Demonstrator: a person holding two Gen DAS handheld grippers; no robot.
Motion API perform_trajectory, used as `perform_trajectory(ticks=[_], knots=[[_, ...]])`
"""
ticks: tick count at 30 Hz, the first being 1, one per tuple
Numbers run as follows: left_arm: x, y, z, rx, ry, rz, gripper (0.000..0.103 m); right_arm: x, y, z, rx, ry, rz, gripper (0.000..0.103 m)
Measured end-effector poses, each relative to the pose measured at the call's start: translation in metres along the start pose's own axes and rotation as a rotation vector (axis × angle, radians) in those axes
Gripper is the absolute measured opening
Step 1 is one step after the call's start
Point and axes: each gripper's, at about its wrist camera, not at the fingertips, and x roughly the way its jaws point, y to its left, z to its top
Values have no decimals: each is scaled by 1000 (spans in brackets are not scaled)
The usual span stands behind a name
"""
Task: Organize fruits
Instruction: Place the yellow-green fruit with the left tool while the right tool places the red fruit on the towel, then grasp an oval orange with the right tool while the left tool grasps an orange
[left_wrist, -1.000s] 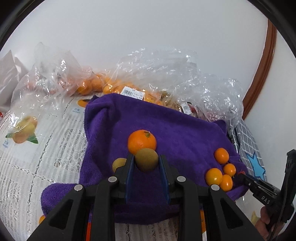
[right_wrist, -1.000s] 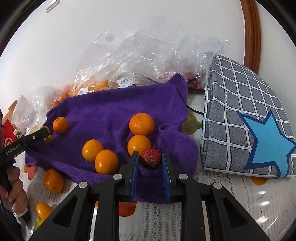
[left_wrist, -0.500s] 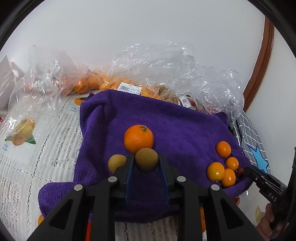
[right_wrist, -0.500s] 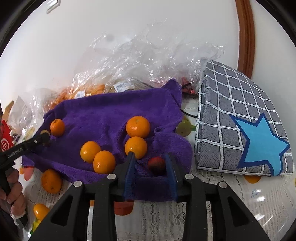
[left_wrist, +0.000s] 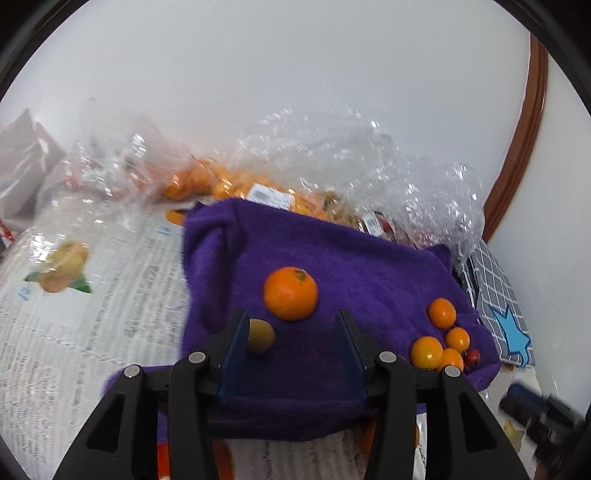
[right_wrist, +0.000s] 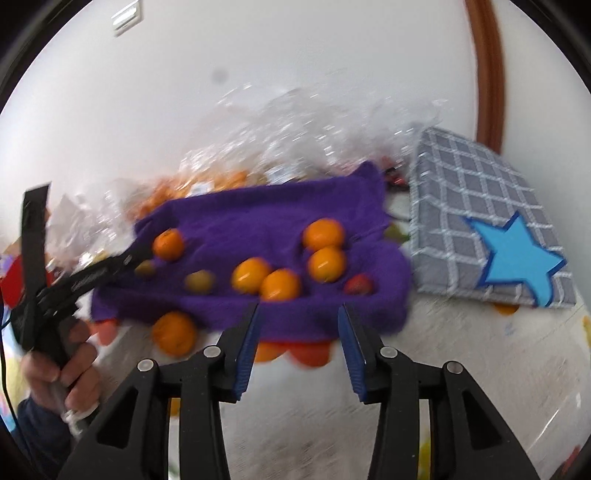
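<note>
On the purple towel (left_wrist: 369, 266) lies a big orange (left_wrist: 291, 293). My left gripper (left_wrist: 291, 314) hangs just before it, jaws opening. A brown-green fruit (left_wrist: 260, 336) rests on the towel just inside the left finger, and the pads do not press it. My right gripper (right_wrist: 299, 308) is back from the towel's (right_wrist: 258, 221) near edge, jaws opening with nothing between them. The red fruit (right_wrist: 357, 284) lies on the towel beyond its right finger, next to several small oranges (right_wrist: 327, 264). The left gripper (right_wrist: 136, 254) shows at the towel's left end.
Clear plastic bags (left_wrist: 332, 166) holding oranges are heaped behind the towel against the white wall. A grey checked cushion with a blue star (right_wrist: 491, 229) lies to the right. One orange (right_wrist: 174, 332) sits off the towel on the lace tablecloth (left_wrist: 74, 332). A hand (right_wrist: 62, 369) holds the left gripper.
Both grippers have gone from shut to open. The left let the brown-green fruit down onto the towel. The right dropped the red fruit on the towel and drew back.
</note>
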Motion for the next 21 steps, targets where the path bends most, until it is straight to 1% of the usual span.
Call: perform_trajectory(ticks=[4,7,10,13,15,17,18,19,20,21], knots=[[-23,10,-2,12,-64,31,46,-3,32,-20,-56,36,52,43],[-34,18,-5,7,-77,37,46,-4,59,-34,-98,67,120,43],[-44,30,-9,-13,-72,39,46,-2,79,-45,-152,82,150,45],[-50,36,-12,-13,-70,51,46,5,96,-53,-210,96,145,47],[-53,37,-14,-7,-73,53,46,14,99,-54,-221,112,122,46],[-54,36,-15,1,-70,52,46,20,101,-57,-216,135,138,47],[-54,35,-16,6,-67,50,46,22,100,-57,-211,150,150,46],[-54,35,-16,8,-65,48,46,24,101,-57,-215,158,146,41],[-53,33,-16,13,-63,44,46,24,101,-59,-226,166,140,38],[-53,32,-17,17,-62,41,46,25,102,-59,-235,169,140,39]])
